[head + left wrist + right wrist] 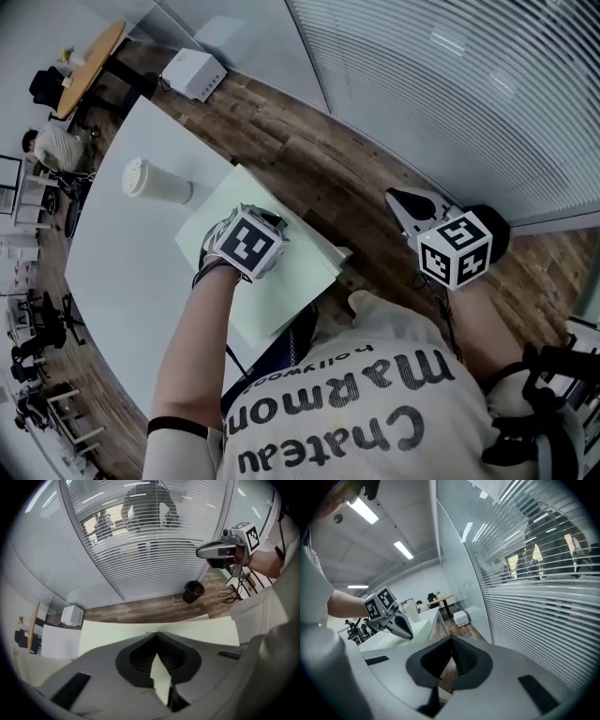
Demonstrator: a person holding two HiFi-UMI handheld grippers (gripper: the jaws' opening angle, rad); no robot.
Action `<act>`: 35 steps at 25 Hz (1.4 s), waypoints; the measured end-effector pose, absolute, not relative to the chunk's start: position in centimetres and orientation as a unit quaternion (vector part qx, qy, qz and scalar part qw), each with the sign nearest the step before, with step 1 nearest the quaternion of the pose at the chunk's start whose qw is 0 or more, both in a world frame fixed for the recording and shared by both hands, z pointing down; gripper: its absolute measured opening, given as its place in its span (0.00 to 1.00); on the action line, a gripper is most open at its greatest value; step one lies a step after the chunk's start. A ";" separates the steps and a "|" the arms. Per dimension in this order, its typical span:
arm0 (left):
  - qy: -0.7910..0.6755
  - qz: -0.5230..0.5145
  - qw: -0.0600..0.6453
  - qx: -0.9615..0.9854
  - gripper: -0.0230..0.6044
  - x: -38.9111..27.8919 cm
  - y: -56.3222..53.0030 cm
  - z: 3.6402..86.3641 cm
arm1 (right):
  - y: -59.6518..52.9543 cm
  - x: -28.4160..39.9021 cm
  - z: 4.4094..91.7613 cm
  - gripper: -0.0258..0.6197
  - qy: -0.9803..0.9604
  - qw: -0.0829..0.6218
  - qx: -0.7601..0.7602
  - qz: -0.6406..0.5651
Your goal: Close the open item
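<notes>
The fingers of my left gripper [157,636] are pinching a leaf of the pale green folder [281,295] — a strip of it shows between them. The folder lies on the white table [122,272] at the middle of the head view, near a lidded cup [150,180] toward the upper left. My right gripper [451,640] hangs well apart at the right of that frame, over the wooden floor [309,159] — its fingers pressed together on nothing.
</notes>
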State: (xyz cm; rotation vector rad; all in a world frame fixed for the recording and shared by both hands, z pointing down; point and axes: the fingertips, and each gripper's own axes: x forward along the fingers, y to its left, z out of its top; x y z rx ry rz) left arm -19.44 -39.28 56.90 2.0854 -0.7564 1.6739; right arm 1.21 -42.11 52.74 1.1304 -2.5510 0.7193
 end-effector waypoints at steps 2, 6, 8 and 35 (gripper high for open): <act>-0.266 0.593 0.178 0.738 0.05 -19.7 -39.5 57.2 | -41.9 0.5 53.5 0.04 -0.879 0.133 0.384 0.249; -0.286 0.591 0.138 0.741 0.05 -19.8 -39.0 57.6 | -40.7 -1.2 54.6 0.04 -0.883 0.150 0.362 0.258; -0.317 0.570 0.113 0.750 0.05 -19.6 -39.0 57.5 | -40.1 -2.1 54.3 0.04 -0.889 0.153 0.348 0.257; -0.698 -0.138 0.132 0.690 0.04 -22.6 1.1 33.9 | -12.8 -9.5 35.6 0.04 -0.988 0.045 0.123 0.081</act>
